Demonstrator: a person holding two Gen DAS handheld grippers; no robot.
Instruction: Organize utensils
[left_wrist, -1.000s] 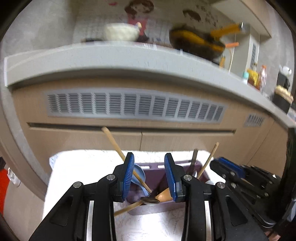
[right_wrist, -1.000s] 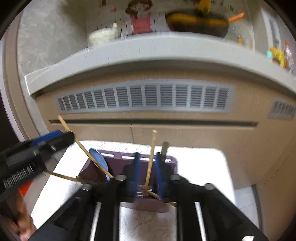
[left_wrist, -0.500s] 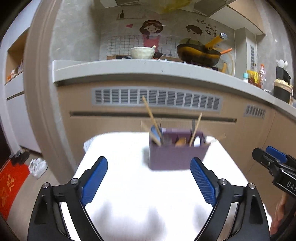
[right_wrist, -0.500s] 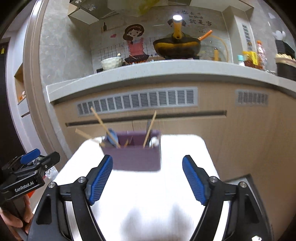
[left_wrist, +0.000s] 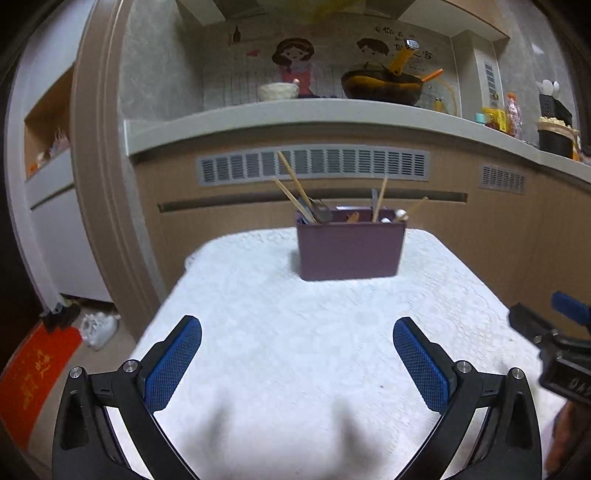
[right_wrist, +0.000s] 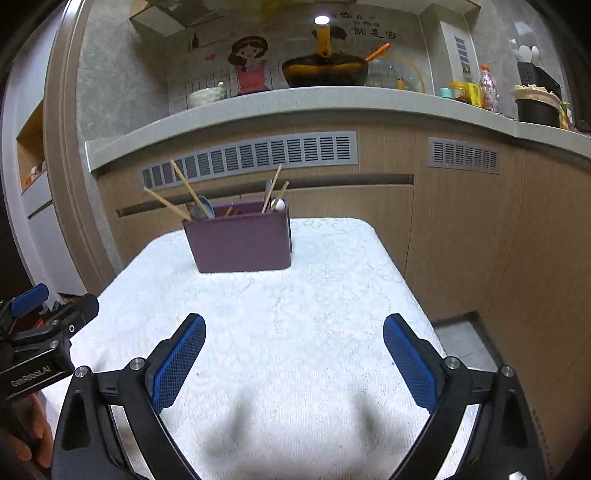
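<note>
A purple utensil holder (left_wrist: 349, 245) stands upright at the far end of the white cloth-covered table (left_wrist: 295, 332); it also shows in the right wrist view (right_wrist: 242, 242). Wooden chopsticks (left_wrist: 293, 184), spoons (left_wrist: 320, 211) and other utensils stick out of it. My left gripper (left_wrist: 297, 326) is open and empty, well back from the holder above the cloth. My right gripper (right_wrist: 293, 325) is open and empty too, at a like distance. The left gripper shows at the left edge of the right wrist view (right_wrist: 40, 332).
Wooden cabinets with grey vents (left_wrist: 314, 164) stand behind the table under a grey counter (right_wrist: 295, 99) carrying a pan (right_wrist: 325, 70), a bowl and bottles. A red mat (left_wrist: 33, 373) and shoes lie on the floor at left. The table edges drop off at both sides.
Both grippers have opened wide and pulled back from the holder, which now stands far ahead instead of right at the fingertips. Nothing is held.
</note>
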